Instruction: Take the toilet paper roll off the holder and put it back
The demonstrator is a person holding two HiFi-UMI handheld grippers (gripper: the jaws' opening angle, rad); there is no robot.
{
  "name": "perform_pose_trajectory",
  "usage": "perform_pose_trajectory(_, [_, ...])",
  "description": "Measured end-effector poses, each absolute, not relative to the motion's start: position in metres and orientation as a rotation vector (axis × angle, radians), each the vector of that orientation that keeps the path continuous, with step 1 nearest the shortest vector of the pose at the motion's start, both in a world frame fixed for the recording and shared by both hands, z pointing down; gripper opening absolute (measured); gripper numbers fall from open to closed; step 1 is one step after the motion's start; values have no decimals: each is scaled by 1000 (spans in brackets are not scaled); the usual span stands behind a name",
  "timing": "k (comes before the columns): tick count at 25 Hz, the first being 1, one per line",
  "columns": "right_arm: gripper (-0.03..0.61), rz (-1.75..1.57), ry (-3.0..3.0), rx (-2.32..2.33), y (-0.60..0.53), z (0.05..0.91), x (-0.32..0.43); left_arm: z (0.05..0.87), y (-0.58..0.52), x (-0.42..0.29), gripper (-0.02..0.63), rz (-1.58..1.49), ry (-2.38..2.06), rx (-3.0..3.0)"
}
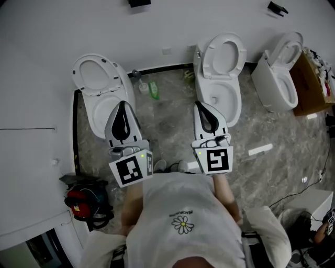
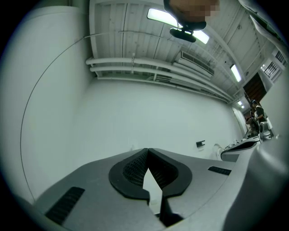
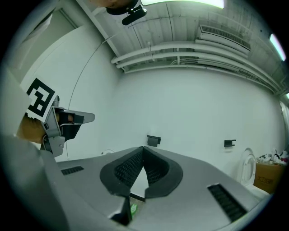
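Observation:
No toilet paper roll shows in any view. Two small black holders (image 1: 139, 2) (image 1: 276, 7) are fixed high on the white wall. In the right gripper view the holders (image 3: 153, 140) (image 3: 230, 143) sit just beyond the jaw tips and further right, both bare. The left gripper view catches one holder (image 2: 201, 144) far off. My left gripper (image 1: 122, 103) hangs over the left toilet (image 1: 92, 78), shut, with nothing between the tips (image 2: 147, 150). Over the middle toilet (image 1: 222, 63) my right gripper (image 1: 200, 103) is also shut and empty (image 3: 143, 147).
A third toilet (image 1: 280, 78) and a cardboard box (image 1: 311, 86) stand at the right. A green bottle (image 1: 153, 89) and a brush sit on the marble floor (image 1: 167, 123) between the toilets. A red and black tool (image 1: 84, 201) lies at lower left.

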State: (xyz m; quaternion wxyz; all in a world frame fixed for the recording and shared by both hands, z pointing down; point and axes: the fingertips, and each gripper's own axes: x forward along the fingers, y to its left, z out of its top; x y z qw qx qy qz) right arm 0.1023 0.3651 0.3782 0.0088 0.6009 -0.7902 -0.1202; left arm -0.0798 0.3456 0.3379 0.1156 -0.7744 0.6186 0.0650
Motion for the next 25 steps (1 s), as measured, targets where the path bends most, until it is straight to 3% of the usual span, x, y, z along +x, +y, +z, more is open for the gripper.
perform_pose_trajectory(14, [11,-373,-2558,1756,367,393,124,339,327,-54,18,235,1865,-2212])
perform_pose_trajectory(25, [11,-583,-2517,1827,256,380,133,326,213,-52,17,403,1806,-2209])
